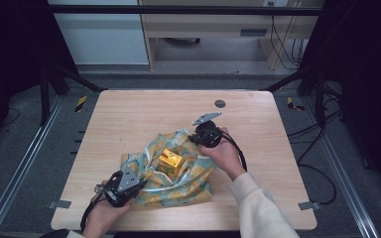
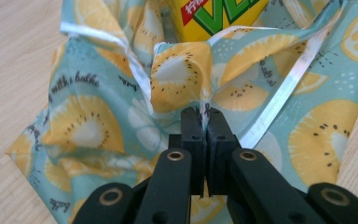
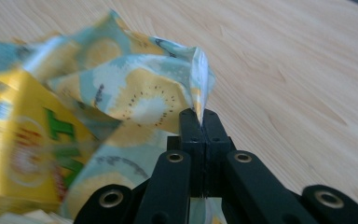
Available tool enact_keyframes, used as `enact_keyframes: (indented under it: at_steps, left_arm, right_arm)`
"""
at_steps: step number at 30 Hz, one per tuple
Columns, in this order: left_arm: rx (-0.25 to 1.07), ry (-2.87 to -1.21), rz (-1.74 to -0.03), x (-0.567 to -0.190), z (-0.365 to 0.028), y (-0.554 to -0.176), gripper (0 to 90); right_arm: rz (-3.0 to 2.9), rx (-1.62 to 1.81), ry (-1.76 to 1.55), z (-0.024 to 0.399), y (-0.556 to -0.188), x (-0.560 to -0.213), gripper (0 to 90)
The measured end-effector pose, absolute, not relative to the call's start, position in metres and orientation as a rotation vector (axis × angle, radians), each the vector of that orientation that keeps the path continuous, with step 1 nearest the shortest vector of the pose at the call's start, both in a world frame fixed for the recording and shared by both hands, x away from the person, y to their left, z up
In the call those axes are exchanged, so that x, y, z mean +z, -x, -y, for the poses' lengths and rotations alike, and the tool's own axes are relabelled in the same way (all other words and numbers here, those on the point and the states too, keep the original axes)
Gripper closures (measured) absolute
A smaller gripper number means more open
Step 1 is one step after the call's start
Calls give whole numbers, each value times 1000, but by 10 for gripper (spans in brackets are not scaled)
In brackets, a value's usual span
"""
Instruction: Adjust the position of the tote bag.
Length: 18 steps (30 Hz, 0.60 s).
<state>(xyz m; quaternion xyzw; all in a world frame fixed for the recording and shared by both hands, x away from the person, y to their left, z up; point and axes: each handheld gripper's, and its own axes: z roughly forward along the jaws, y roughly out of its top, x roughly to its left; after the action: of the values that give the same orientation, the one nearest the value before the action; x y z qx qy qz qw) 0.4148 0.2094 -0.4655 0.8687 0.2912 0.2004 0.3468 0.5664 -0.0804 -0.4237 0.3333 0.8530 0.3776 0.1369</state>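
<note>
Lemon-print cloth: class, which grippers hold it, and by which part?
Both: the left gripper pinches the cloth at a near fold, the right gripper at a far edge.

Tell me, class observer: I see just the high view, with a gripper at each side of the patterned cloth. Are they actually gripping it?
Observer: Yes. The left gripper has its jaws shut on a fold of the cloth.
Operator: And the other?
Observer: The right gripper is shut on a raised edge of the cloth.
Operator: What is the yellow box?
Observer: The carton carries large green letters edged in red, cut off at the top of the left gripper view.
Operator: Anything else?
Observer: A white ribbon runs along the cloth.
</note>
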Motion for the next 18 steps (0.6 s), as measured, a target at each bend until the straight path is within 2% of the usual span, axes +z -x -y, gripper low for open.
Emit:
enact_keyframes:
  at_steps: [11, 18]
  left_arm:
    - [512, -2292, -715, -468, -204, -411, 889]
    - [539, -2378, -686, -473, -200, -409, 891]
  right_arm:
    - [-2438, 1043, -1102, 119, -581, -451, 900]
    - [-2408, 991, -1125, 132, -592, -457, 900]
